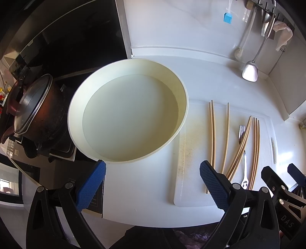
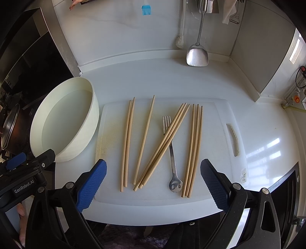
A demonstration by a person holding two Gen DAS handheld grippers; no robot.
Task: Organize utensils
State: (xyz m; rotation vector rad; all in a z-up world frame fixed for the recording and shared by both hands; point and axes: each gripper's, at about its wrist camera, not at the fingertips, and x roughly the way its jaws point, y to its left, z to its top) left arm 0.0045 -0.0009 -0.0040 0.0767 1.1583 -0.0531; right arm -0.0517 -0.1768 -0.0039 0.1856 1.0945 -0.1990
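Observation:
Several wooden chopsticks (image 2: 160, 145) lie in loose groups on a white cutting board (image 2: 214, 118). A metal fork (image 2: 173, 159) rests among them, tines pointing away, partly under a slanted bundle. My right gripper (image 2: 153, 183) hovers open over the board's near edge, holding nothing. To the board's left stands a round cream tub (image 2: 84, 138), with nothing inside. My left gripper (image 1: 153, 185) is open just in front of that tub (image 1: 176, 84), and the chopsticks (image 1: 227, 138) and fork (image 1: 243, 153) lie to its right.
A dark pot with a glass lid (image 1: 36, 113) sits on the stove at left. A steel spatula (image 2: 198, 51), a brush (image 2: 180, 38) and a blue silicone brush (image 2: 146, 10) hang on the back wall. White counter (image 2: 153, 80) surrounds the board.

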